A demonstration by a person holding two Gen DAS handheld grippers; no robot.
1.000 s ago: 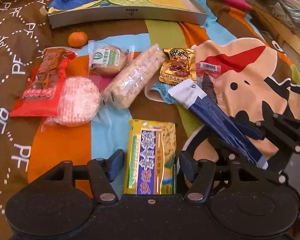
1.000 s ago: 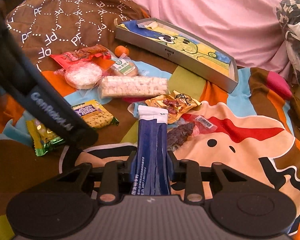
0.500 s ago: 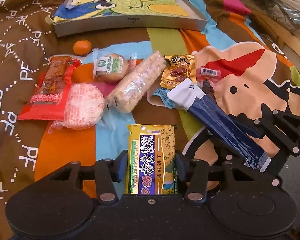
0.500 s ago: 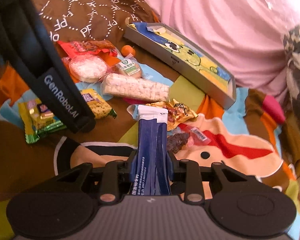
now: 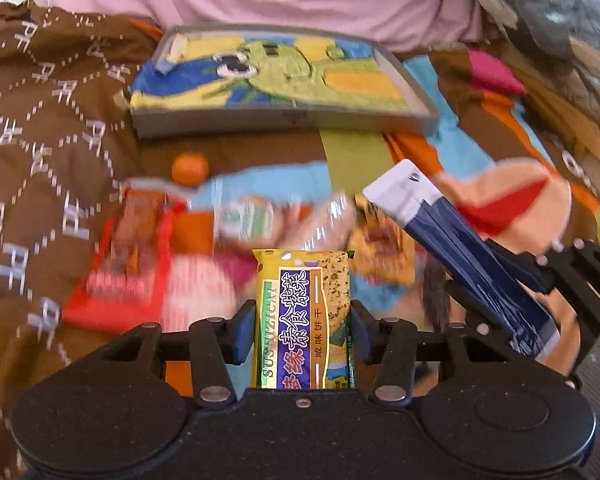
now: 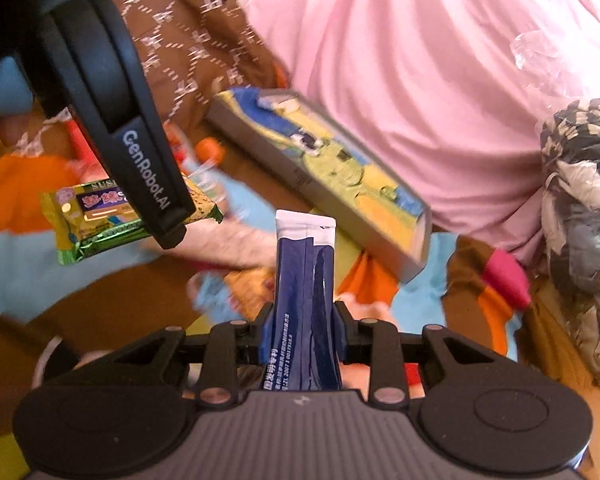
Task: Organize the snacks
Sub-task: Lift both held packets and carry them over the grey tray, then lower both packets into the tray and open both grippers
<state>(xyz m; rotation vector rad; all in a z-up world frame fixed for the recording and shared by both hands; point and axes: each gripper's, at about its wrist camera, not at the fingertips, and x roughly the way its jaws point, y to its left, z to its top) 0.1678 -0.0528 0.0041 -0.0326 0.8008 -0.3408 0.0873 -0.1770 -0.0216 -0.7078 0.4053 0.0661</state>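
One yellow cracker pack point(image 5: 302, 316), one blue sachet point(image 6: 305, 312), one tray point(image 5: 284, 120).

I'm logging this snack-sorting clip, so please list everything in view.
Cracker packet: 1, yellow and purple, held in left tool.
Stick sachets: 2 or so, navy and white, held in right tool.
Tray: 1, grey, cartoon lining, on the bed, nothing in it.
Orange: 1, orange, before the tray.
Red packet: 1, on the blanket, blurred.
Other snacks: several, blurred.
Blanket: 1, brown and multicoloured.
Pink sheet: 1, behind.
Left tool: 1, black.
Right tool: 1, black.
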